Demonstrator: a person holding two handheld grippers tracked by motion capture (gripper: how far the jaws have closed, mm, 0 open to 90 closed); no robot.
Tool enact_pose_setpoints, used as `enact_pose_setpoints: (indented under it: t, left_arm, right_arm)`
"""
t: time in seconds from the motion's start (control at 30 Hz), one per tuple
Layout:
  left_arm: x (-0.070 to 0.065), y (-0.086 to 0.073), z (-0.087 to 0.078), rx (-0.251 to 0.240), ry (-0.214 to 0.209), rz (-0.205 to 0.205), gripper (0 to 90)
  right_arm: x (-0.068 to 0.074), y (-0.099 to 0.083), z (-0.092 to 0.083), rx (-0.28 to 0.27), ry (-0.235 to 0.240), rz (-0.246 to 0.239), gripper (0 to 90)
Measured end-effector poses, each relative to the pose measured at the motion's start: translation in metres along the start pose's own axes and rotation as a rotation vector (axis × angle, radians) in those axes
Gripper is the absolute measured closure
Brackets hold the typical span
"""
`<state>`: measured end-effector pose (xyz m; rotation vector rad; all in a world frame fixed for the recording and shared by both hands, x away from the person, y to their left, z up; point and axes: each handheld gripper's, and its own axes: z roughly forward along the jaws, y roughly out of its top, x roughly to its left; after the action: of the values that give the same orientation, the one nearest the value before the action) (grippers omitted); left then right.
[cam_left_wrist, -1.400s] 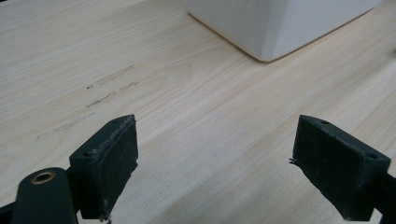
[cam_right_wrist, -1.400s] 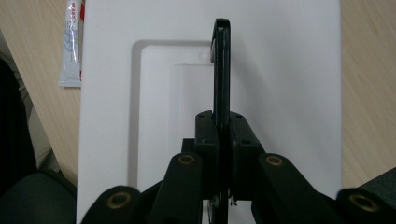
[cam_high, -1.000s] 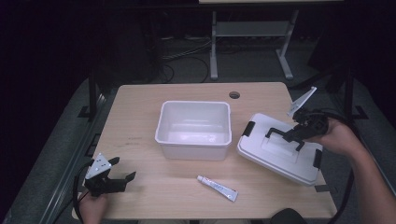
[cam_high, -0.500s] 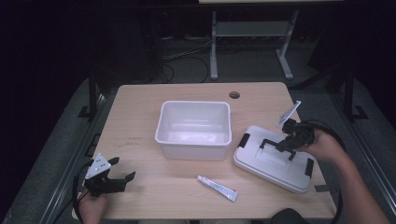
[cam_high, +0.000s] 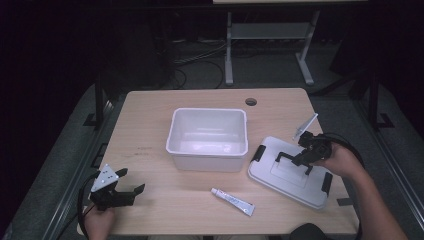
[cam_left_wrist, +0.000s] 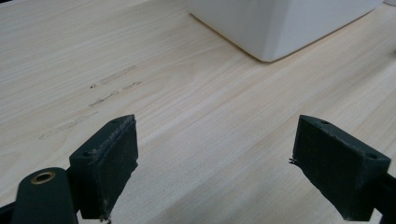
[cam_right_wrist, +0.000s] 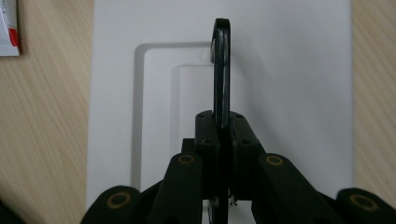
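- Lid (cam_high: 292, 172), white with black side latches, lies flat on the bench (cam_high: 150, 150) at the right, just beside the open white bin (cam_high: 208, 137); its black handle (cam_right_wrist: 222, 70) stands upright.
- Left gripper (cam_high: 125, 192) rests at the near left corner of the bench, jaws wide apart, nothing between them. The left gripper view shows bare wood and a bin corner beyond.
- Tube (cam_high: 232, 201) lies near the front edge, between the two grippers, untouched.
- Right gripper (cam_right_wrist: 222, 126) is clamped tight on the lid's handle, pads on both faces of it.
- Risk: the grip sits on a thin handle, and I can't tell how central it is. If lifted, the lid could swing or tilt and clip the bin rim.
- Risk: dragging rather than lifting could shove the lid into the bin or toward the right bench edge.
- Versus a second ago: lid was tilted, raised off the bench at the right; now it is set down flat, nearer the front. Right hand has come down with it. Left gripper, tube and bin unchanged.
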<state>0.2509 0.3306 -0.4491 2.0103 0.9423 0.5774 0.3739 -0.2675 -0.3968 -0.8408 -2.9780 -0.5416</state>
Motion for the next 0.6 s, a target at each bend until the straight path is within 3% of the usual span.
enact_pose_setpoints:
  t: [0.13, 0.23, 0.27, 0.37, 0.4, 0.6]
  left_arm:
    - [0.000, 0.000, 0.000, -0.004, 0.001, -0.003, 13.4]
    - [0.000, 0.000, 0.000, -0.003, 0.000, -0.006, 13.4]
    - [0.000, 0.000, 0.000, -0.006, 0.000, -0.004, 13.4]
    - [0.000, 0.000, 0.000, -0.005, 0.000, -0.004, 13.4]
    - [0.000, 0.000, 0.000, -0.005, -0.002, -0.004, 13.4]
    - [0.000, 0.000, 0.000, -0.003, -0.002, -0.002, 13.4]
  right_arm:
    - [0.001, 0.000, 0.000, 0.000, -0.003, -0.001, 83.2]
    - [0.001, -0.001, -0.002, -0.024, -0.009, 0.005, 75.3]
    - [0.002, -0.001, -0.005, -0.032, -0.020, 0.017, 68.9]
    - [0.002, -0.001, -0.008, -0.040, -0.023, 0.018, 67.2]
    - [0.003, 0.000, -0.012, -0.049, -0.044, 0.025, 63.7]
    - [0.008, 0.002, -0.029, -0.081, -0.083, 0.019, 63.0]
